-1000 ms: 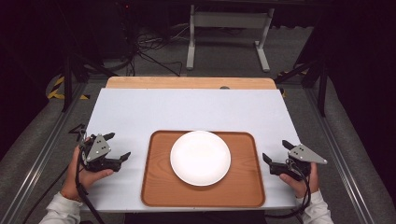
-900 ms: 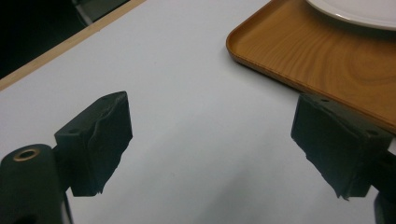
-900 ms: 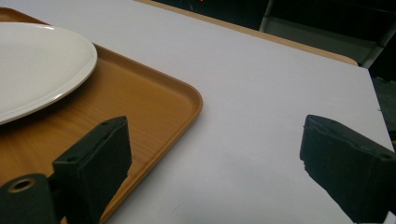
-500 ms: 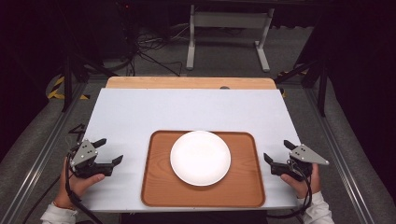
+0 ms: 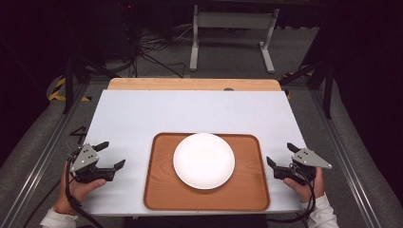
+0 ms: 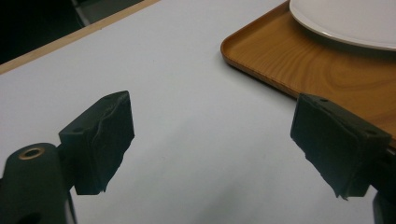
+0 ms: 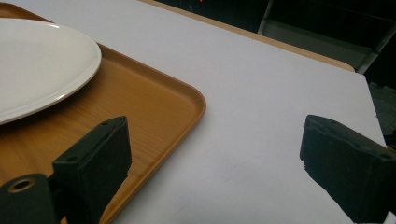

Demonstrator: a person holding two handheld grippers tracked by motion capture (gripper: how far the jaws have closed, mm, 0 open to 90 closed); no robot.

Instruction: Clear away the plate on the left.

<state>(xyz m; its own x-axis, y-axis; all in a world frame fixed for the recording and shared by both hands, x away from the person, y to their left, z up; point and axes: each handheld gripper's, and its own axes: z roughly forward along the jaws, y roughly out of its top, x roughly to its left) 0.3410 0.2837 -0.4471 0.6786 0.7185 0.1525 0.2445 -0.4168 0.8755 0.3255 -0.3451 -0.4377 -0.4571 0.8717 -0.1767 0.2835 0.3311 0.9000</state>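
A brown wooden tray (image 5: 161, 190) lies at the table's near middle, with a white plate (image 5: 204, 160) on it. My left gripper (image 5: 110, 155) rests open at the table's left edge, a short way left of the tray, nothing between its jaws. In the left gripper view its jaws (image 6: 219, 149) frame bare table, with the tray (image 6: 280, 70) and the plate (image 6: 345, 21) at upper right. My right gripper (image 5: 281, 155) stands open just right of the tray. The right gripper view has the tray's corner (image 7: 177, 100) and the plate (image 7: 37, 65) at left of its jaws (image 7: 215, 163).
The white table top (image 5: 190, 114) stretches beyond the tray to a wooden strip (image 5: 190, 84) at its far edge. Metal rails run along both sides of the table. A stand's legs (image 5: 233, 28) and cables lie on the floor behind.
My left gripper has drifted down and left toward the table's near left edge. The right gripper, tray and plate have stayed put.
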